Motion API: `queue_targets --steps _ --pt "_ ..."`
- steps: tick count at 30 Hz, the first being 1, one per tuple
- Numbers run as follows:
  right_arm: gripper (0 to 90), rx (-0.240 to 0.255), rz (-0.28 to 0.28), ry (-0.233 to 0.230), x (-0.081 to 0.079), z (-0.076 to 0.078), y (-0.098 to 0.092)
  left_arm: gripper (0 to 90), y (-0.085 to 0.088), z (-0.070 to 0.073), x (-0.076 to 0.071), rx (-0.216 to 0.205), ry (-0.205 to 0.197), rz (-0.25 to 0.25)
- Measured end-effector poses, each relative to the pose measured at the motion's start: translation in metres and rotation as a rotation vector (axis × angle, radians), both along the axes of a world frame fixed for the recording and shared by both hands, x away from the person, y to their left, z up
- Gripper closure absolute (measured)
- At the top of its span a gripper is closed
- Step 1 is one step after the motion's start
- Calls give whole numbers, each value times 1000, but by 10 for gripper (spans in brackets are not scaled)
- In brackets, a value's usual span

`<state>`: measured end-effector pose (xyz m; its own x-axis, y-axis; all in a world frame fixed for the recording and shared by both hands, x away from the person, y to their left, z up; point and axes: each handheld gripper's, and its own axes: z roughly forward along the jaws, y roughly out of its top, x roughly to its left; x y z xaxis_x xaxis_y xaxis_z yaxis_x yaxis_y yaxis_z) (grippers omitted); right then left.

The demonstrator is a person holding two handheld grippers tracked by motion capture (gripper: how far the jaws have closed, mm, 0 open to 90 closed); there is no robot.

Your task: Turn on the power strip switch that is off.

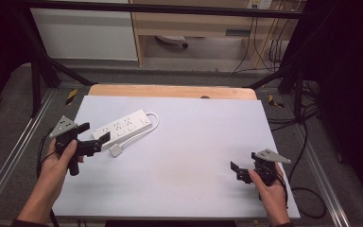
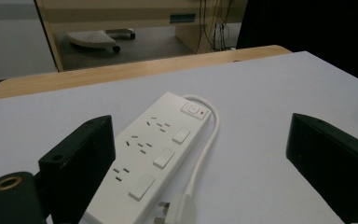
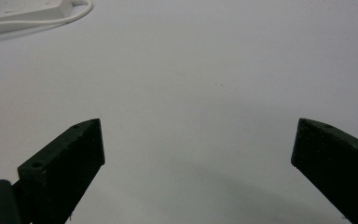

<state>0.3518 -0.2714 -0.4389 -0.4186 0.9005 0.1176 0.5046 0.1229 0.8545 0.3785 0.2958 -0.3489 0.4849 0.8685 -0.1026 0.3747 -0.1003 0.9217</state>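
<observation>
A white power strip (image 1: 123,126) with several sockets and switches lies at the far left of the pale mat (image 1: 189,142). Its cord (image 1: 155,121) loops round the far end and comes back to the plug (image 1: 116,150), which rests beside the near end. My left gripper (image 1: 94,133) is open, close to the strip's near end. In the left gripper view the power strip (image 2: 154,154) and plug (image 2: 179,210) lie between and ahead of the jaws of the left gripper (image 2: 200,135). My right gripper (image 1: 244,161) hovers open over bare mat at the near right. The right gripper (image 3: 199,130) has nothing between its jaws, and the power strip (image 3: 23,9) lies far off.
The mat covers a wooden table (image 1: 170,91) whose far edge shows. Metal frame rails (image 1: 9,151) run along both sides. Cables (image 1: 307,142) trail on the floor at the right. A cabinet (image 1: 85,33) and a desk stand beyond the table.
</observation>
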Motion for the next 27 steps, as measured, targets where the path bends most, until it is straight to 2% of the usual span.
queue_targets --steps 6,17,27 --pt "30 2 -2 2 0 0 0 81 9 -1 -10 -9 -8 4" --pt "30 1 -3 3 0 0 0 81 27 -10 -28 0 -12 15" --pt "30 5 -4 3 0 0 0 81 34 -20 -40 -2 -13 18"
